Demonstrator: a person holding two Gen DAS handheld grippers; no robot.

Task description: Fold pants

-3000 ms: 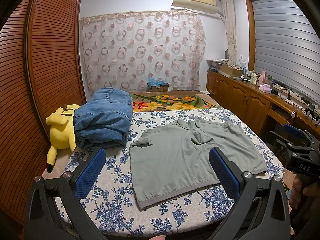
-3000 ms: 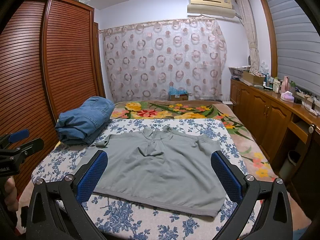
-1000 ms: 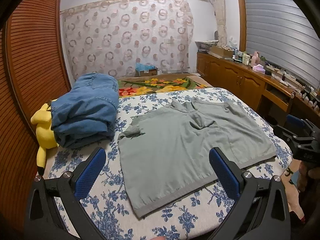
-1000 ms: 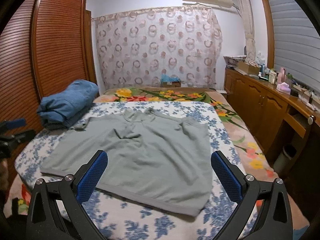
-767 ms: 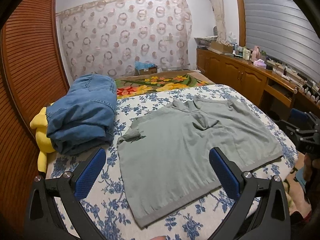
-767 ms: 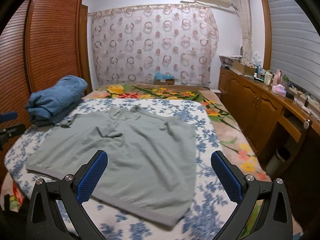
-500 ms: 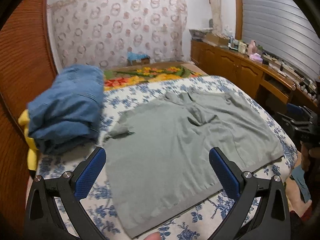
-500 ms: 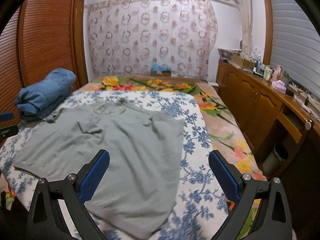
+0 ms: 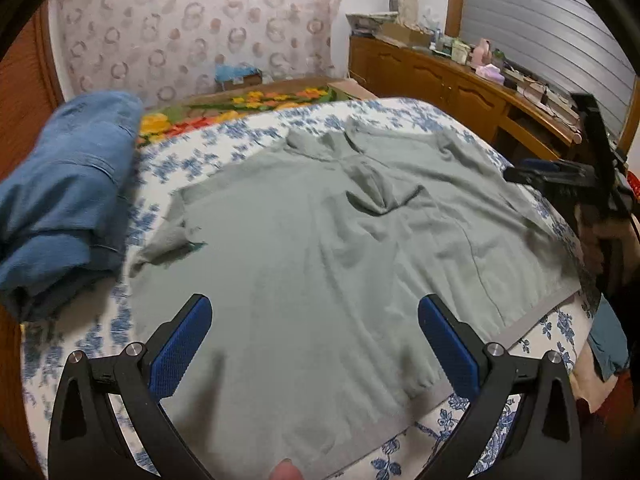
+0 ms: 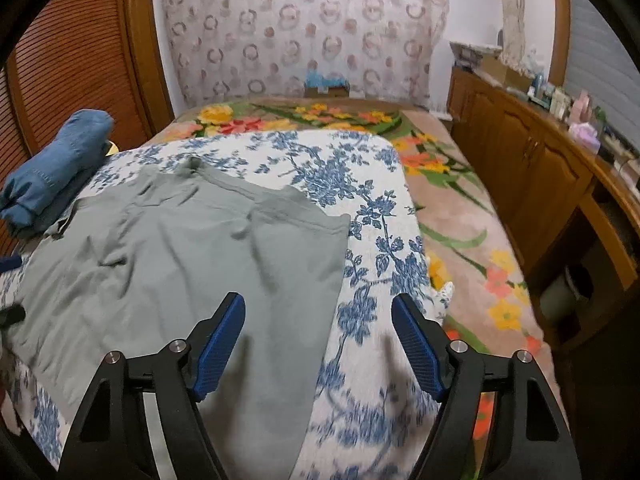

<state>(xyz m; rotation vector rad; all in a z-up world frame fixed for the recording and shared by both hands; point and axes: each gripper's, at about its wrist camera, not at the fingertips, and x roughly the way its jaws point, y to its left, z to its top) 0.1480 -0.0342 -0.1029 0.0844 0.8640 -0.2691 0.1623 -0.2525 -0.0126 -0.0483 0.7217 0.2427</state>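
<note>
The left gripper (image 9: 314,346) hangs over the near hem of the grey-green garment (image 9: 320,240), its jaws spread wide and gripping nothing. The right gripper (image 10: 318,346) has its jaws partly open and closing above the garment's right edge and the floral bedsheet (image 10: 360,208), with no cloth pinched between them. The garment lies flat on the bed, beside folded blue jeans (image 9: 64,196).

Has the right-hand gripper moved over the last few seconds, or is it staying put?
Yes. The right gripper has swung toward the bed's right side: the grey garment now sits left in its view, and the blue folded jeans have slid to the edge.
</note>
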